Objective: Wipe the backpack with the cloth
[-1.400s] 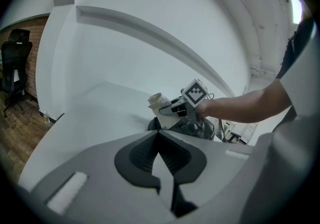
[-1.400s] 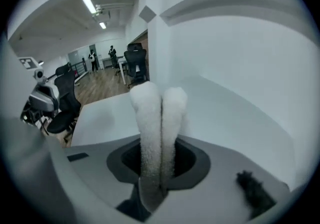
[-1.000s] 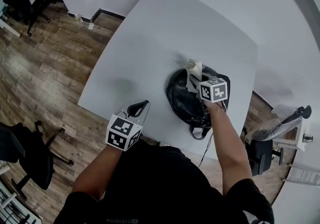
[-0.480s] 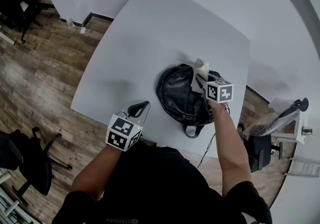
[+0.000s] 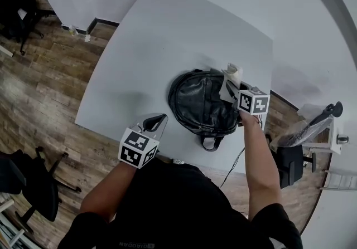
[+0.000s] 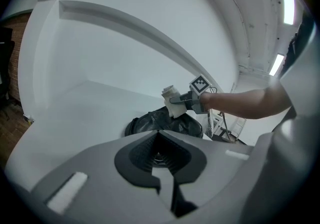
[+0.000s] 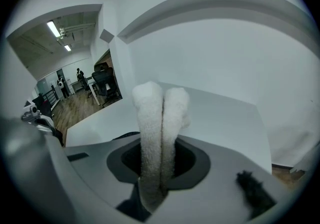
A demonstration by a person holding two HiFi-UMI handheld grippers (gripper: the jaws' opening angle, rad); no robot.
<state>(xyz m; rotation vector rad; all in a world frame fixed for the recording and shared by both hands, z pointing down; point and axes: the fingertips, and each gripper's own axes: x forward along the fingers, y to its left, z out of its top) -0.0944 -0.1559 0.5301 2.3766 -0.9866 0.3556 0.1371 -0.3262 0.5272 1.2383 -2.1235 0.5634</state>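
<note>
Right gripper (image 5: 234, 87) pinching cloth (image 5: 231, 74) at backpack (image 5: 195, 100) edge

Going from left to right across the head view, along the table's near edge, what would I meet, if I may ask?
Left gripper → backpack → right gripper, shut on the cloth.

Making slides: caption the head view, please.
Right gripper holds a white cloth at a black backpack on a white table; left gripper hovers nearby.
</note>
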